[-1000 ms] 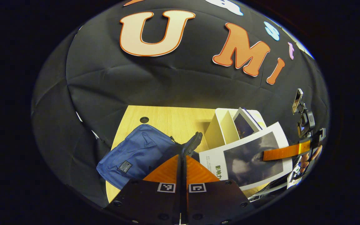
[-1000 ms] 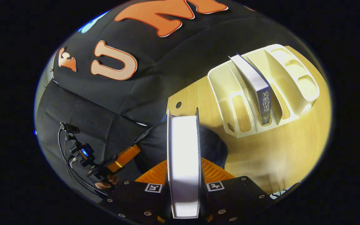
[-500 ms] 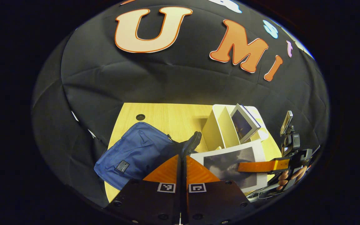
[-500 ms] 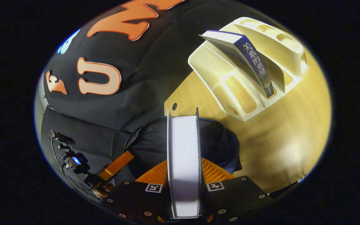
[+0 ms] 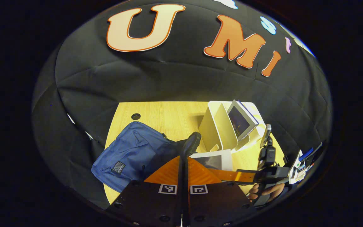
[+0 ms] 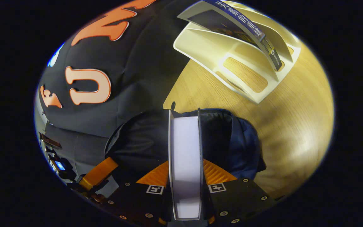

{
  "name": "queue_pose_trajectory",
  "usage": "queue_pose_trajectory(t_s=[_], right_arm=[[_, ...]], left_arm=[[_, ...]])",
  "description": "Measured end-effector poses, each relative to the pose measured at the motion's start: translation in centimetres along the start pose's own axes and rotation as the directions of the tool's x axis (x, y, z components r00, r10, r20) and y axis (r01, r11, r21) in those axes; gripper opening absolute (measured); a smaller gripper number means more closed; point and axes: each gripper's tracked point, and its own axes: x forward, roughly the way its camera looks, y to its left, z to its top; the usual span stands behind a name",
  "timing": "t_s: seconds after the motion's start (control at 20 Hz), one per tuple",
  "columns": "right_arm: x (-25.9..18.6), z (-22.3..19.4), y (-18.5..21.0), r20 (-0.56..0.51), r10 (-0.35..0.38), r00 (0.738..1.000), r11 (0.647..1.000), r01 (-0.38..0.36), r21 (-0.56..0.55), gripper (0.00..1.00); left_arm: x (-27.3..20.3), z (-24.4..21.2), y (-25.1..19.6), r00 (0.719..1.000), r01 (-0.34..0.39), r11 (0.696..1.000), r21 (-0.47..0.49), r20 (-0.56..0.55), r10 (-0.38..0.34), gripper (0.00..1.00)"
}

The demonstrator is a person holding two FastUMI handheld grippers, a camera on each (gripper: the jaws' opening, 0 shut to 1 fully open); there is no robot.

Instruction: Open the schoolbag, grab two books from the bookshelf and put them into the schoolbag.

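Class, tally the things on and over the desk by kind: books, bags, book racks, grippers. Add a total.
Books: 2, one in the right gripper, one in the rack
Bags: 1
Book racks: 1
Grippers: 2, right, left
Total: 6

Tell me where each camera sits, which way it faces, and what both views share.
Left gripper view: rides on the left gripper, looking along its fingers, closed on the schoolbag's rim, across the table to the bookshelf; the right gripper and a hand show beyond.
Right gripper view: rides on the right gripper, which clamps a book over the schoolbag's opening.
Shared: schoolbag, bookshelf, the held book, table.
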Motion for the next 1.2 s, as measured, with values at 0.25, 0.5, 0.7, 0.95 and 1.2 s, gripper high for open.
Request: queue_pose_trajectory(t_s=[0.25,0.5,0.7,0.95,1.2], right_arm=[[4.0,-1.9,0.7,-0.02,0.019,1.0,0.999,-0.018,0.03,0.36],[5.5,-2.2,0.8,-0.008,0.032,0.999,0.999,-0.032,0.044,0.37],[6.7,-2.1,1.0,0.005,0.034,0.999,0.997,-0.034,0.063,0.36],[8.2,-2.1,1.0,0.022,0.032,0.999,0.997,-0.033,0.065,0.36],[9.7,-2.8,1.1,0.021,0.04,0.999,0.998,-0.04,0.042,0.37]], left_arm=[[0.2,-0.5,-0.8,1.0,0.021,1.0,0.018,-0.014,-0.021,0.01],[0.3,-1.0,-1.9,0.999,0.046,0.999,0.021,-0.024,-0.046,0.01],[0.6,-1.8,-3.2,0.996,0.077,0.997,0.022,-0.052,-0.075,0.01],[0.8,-2.5,-4.6,0.992,0.106,0.994,0.036,-0.076,-0.103,0.0],[0.9,-2.9,-4.5,0.992,0.088,0.995,0.036,-0.093,-0.084,0.01]])
